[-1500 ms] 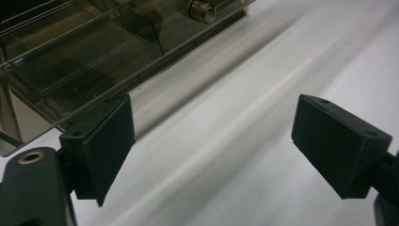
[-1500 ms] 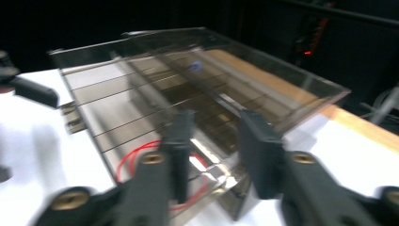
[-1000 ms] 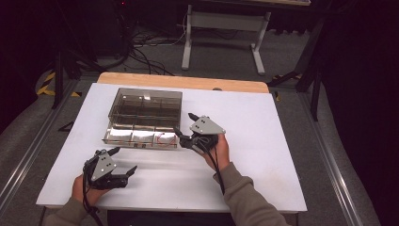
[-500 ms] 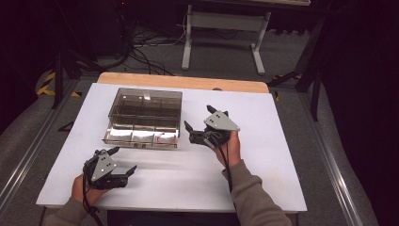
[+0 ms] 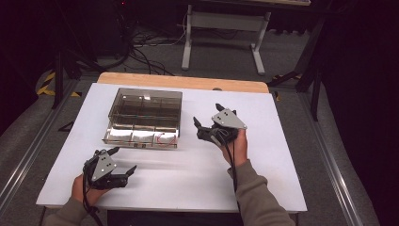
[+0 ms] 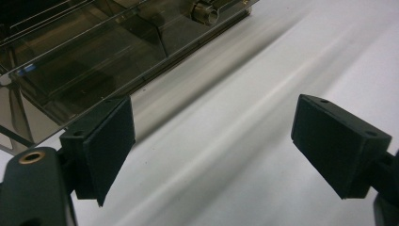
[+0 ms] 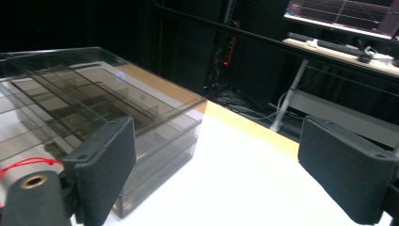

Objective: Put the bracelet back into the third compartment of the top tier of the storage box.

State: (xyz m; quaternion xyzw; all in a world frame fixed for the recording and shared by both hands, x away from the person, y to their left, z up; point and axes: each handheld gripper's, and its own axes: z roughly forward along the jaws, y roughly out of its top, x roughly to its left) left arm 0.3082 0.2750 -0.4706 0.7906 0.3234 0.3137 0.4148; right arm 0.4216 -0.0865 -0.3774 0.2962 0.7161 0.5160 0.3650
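High view: my right tool [image 5: 205, 116] has just been opening, nothing between its jaws, beside the smoky clear plastic compartment box [image 5: 145, 117] on the white surface [image 5: 263, 155] (lid closed); my left tool [image 5: 123, 160] rests released. Handling seems finished or unstarted.

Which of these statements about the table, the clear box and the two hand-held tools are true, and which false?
1. The clear compartment box lies on the white table. True.
2. The right gripper grips the box. False: its fingers stand apart, beside the box, with nothing between them.
3. The left gripper is open. True.
4. The box's lid is open. False: it is shut.
5. Both grippers are in a person's hands. True.
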